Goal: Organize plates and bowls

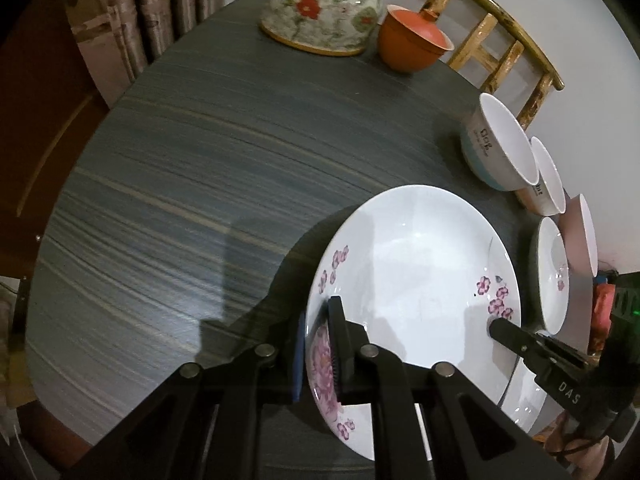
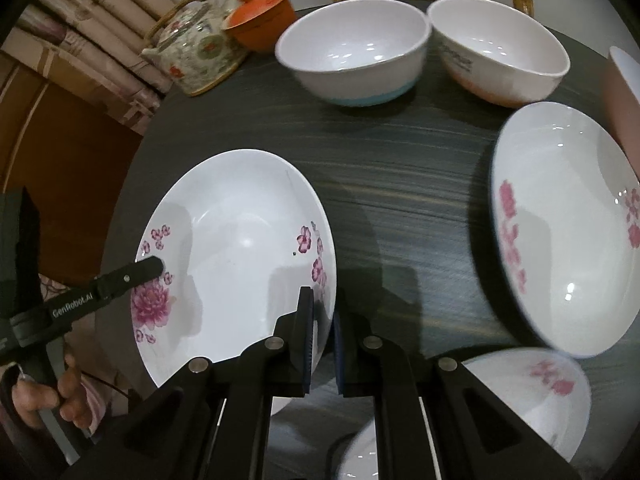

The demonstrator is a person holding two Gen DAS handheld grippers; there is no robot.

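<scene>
We had both the left gripper [image 1: 318, 354] and right gripper [image 2: 324, 336] clamped on opposite rims of 1 floral plate [image 2: 236, 248], nothing stacked yet; 2 plates and 3 bowls sat loose beyond the right gripper.

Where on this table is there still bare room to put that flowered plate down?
The widest bare stretch of table lies left of the held plate, reaching back to the floral teapot and orange lidded cup. A narrower strip runs between the held plate and the second plate. The right side is crowded with bowls and plates.
</scene>
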